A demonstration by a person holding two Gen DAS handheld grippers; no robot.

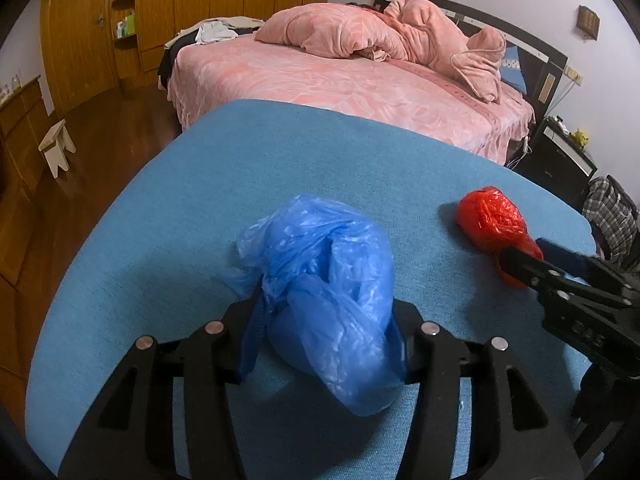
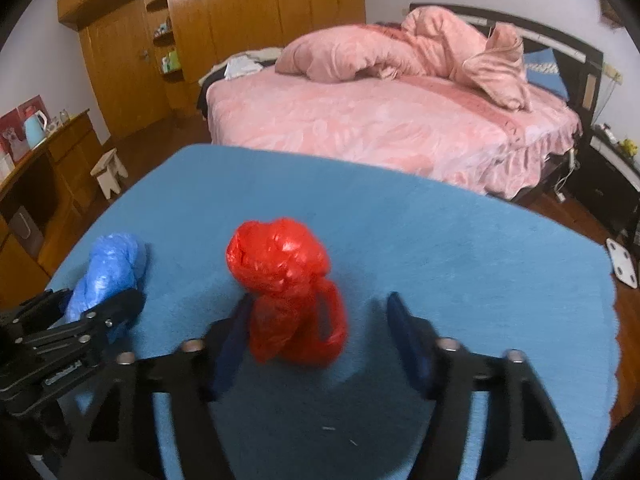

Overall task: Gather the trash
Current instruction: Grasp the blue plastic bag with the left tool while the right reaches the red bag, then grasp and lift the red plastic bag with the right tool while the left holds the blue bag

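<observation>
Blue bag [image 1: 332,300] pinched by left gripper [image 1: 326,320]; right gripper [image 2: 316,328] spread around red bag [image 2: 288,288]; no legible writing.

Both views are evenly lit by soft indoor light from above, a little dim, with muted colours. The wardrobe [image 2: 256,12] shows a bright glare patch on its glossy doors in the right wrist view. Soft shadows lie on the blue cloth [image 1: 360,168] just beside the blue bag [image 1: 328,304] and the red bag [image 2: 288,288]. The red bag looks smeared by motion blur. Fisheye bending curves the room, and the corners fall to black.
</observation>
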